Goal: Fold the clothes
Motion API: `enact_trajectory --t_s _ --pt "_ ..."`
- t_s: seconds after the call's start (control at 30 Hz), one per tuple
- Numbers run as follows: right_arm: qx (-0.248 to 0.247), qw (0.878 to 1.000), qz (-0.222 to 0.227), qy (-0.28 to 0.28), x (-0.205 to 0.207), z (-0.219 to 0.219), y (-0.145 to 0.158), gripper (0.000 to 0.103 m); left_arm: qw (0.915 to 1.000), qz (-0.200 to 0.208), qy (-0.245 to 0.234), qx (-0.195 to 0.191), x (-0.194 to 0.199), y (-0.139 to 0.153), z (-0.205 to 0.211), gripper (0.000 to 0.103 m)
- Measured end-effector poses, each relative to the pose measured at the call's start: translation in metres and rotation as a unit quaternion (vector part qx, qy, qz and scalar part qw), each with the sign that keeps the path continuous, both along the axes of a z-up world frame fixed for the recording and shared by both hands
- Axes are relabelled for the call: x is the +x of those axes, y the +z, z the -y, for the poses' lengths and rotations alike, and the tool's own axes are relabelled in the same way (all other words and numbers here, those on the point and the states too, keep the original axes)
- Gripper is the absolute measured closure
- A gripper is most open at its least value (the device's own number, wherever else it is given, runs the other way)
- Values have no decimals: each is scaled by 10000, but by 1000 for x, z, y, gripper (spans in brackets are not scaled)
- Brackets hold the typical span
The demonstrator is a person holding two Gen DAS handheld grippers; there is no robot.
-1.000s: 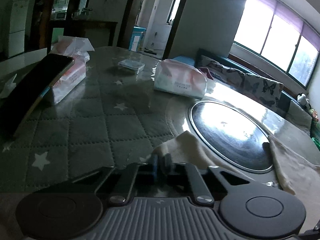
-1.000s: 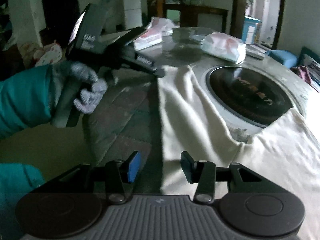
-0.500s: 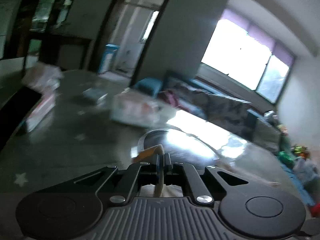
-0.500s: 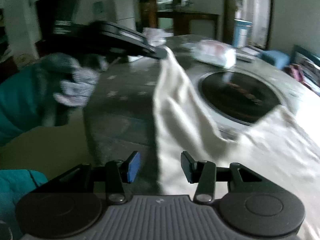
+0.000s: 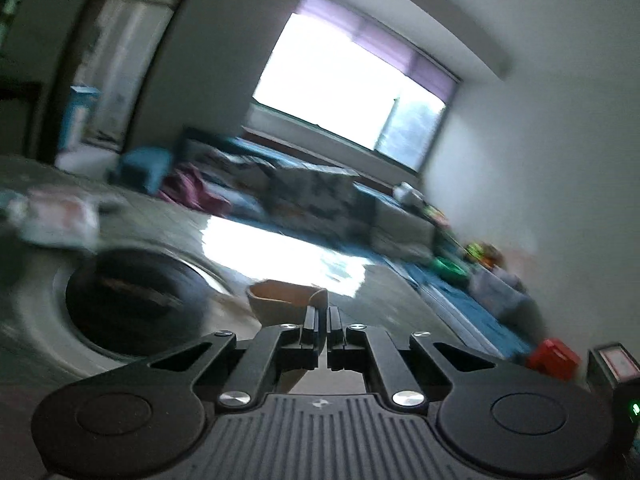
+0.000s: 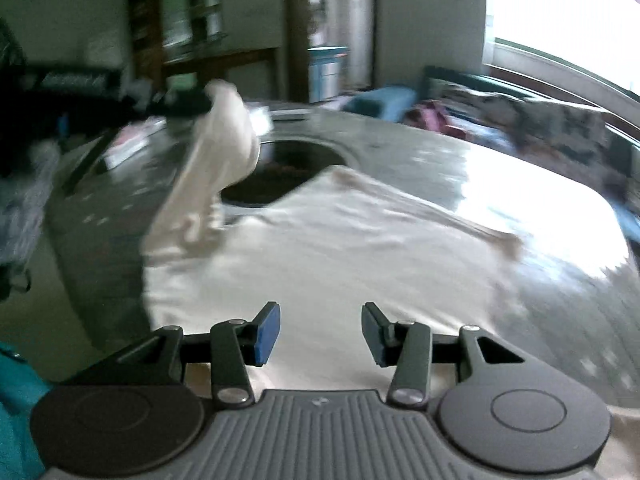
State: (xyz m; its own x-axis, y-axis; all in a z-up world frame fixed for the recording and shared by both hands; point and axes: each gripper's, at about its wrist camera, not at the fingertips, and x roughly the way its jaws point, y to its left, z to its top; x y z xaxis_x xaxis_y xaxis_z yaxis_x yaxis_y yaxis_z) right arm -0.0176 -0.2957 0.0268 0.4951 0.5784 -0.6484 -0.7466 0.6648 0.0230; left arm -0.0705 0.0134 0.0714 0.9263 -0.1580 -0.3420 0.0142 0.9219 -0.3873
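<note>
A cream shirt [image 6: 360, 240] lies spread over the round table, its body flat in front of my right gripper [image 6: 320, 334], which is open just above the fabric with nothing between its fingers. My left gripper [image 5: 323, 322] is shut on a fold of the shirt's sleeve [image 5: 286, 300], which curls up just past its fingertips. In the right wrist view the left gripper [image 6: 188, 104] holds that sleeve [image 6: 216, 148] raised above the table at the left. Both views are motion-blurred.
A dark round hotplate [image 5: 132, 300] is set in the table's middle [image 6: 296, 160]. A tissue pack [image 5: 56, 220] lies behind it. A sofa with cushions [image 5: 312, 196] stands under the bright window. A teal sleeve [image 6: 16, 392] shows at the lower left.
The left gripper has lifted the sleeve off the table and swung it rightward over the shirt. The right gripper has moved over the shirt's body and stays open.
</note>
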Motion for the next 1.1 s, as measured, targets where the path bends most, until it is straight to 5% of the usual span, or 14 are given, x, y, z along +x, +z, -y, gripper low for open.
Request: enact_trajectory --t_s 0.23,0.43,0.6,0.9,1.1 --pt "144 9965 -133 -809 11 50 -8 57 9931 -612 -996 79 38 -51 61 97" --pt "375 9939 -196 -1014 14 58 -8 58 9834 -1061 -1460 172 42 -75 67 94" --pt "496 9946 -235 -884 16 38 -11 59 9892 -835 -1145 369 32 -62 29 94" --pt "330 9948 -538 -793 24 15 -26 59 9881 -1152 -622 802 30 -77 -19 90" --pt "56 9935 -821 -787 18 8 -46 84 9844 -1364 -613 923 16 -89 -28 80"
